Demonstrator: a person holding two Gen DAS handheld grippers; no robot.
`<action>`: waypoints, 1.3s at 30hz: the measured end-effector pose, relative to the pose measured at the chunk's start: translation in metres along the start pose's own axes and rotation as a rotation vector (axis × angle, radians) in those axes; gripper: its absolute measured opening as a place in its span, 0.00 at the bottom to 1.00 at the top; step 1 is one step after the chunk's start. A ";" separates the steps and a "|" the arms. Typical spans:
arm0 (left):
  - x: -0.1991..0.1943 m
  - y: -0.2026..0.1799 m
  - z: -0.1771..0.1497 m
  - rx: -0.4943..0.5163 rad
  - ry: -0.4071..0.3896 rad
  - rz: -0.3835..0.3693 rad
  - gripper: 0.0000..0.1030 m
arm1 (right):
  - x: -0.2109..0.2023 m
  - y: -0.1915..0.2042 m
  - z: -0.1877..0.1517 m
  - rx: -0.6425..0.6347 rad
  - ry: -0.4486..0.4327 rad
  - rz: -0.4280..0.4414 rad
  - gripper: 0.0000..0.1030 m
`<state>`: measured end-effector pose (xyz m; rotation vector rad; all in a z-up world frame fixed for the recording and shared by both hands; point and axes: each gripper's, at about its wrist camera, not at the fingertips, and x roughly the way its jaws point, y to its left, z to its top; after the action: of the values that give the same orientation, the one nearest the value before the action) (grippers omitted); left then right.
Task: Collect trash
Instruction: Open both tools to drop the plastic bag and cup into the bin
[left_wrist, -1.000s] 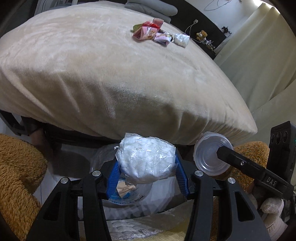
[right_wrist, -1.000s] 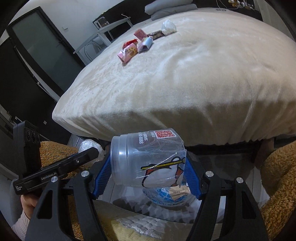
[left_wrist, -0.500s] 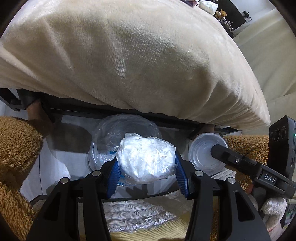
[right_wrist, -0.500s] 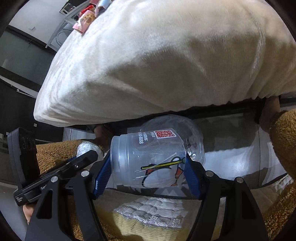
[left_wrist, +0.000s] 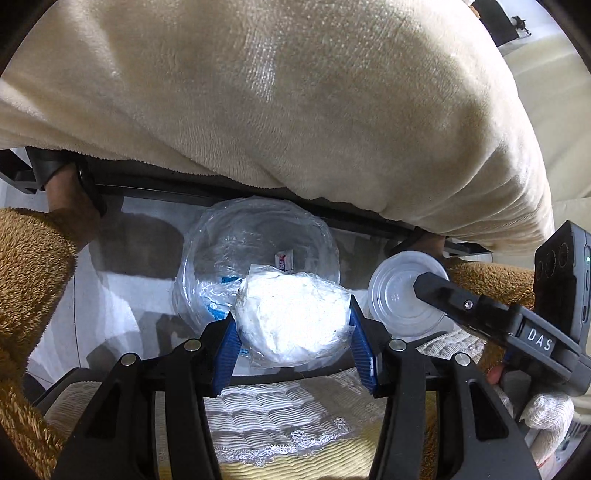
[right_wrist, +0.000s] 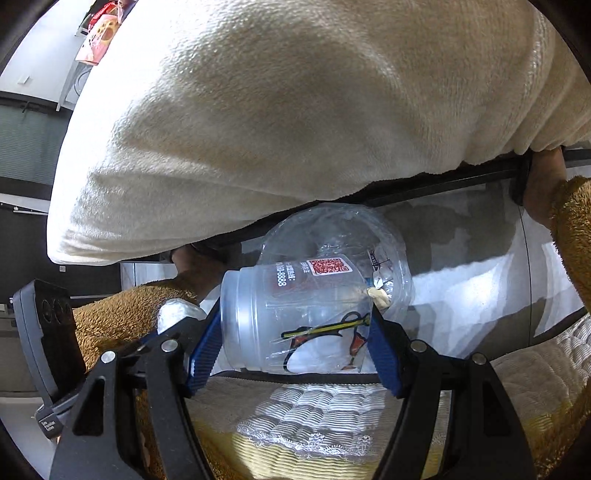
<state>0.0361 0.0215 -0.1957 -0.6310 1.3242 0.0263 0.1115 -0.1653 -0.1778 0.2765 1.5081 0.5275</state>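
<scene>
A crumpled white wad in clear wrap (left_wrist: 291, 325) sits clamped between the blue pads of the left tongs (left_wrist: 293, 341); a clear plastic cup (right_wrist: 299, 317), lying on its side with a red square code and a drawn figure on its wall, is clamped between the pads of the right tongs (right_wrist: 295, 343); its round bottom faces the left tongs' camera, just to the right of the wad. Directly beyond and below both loads stands a bin lined with a clear bag (left_wrist: 255, 254), its mouth open, with scraps of paper inside; the wad and the cup hang above its near edge, side by side. Past the bin runs a dark bed frame (left_wrist: 221, 195), and over it hangs a cream fleece blanket (left_wrist: 295, 110) covering the bed; far off on the bed lie bright snack wrappers (right_wrist: 101, 35). Brown fuzzy sleeves (left_wrist: 33, 280) flank both tongs; beneath them is a white quilted cushion (left_wrist: 280, 413) with lace trim.
</scene>
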 end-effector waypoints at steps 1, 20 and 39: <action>0.001 -0.001 0.000 0.000 0.006 -0.002 0.50 | 0.001 0.000 0.000 0.002 0.000 0.002 0.68; -0.008 -0.002 -0.001 -0.015 0.003 -0.028 0.61 | -0.006 0.004 -0.002 0.000 -0.016 0.036 0.79; -0.076 -0.028 -0.019 0.171 -0.270 -0.015 0.61 | -0.067 0.017 -0.024 -0.158 -0.206 0.142 0.79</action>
<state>0.0090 0.0151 -0.1170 -0.4738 1.0484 -0.0136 0.0867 -0.1877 -0.1124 0.3063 1.2460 0.7059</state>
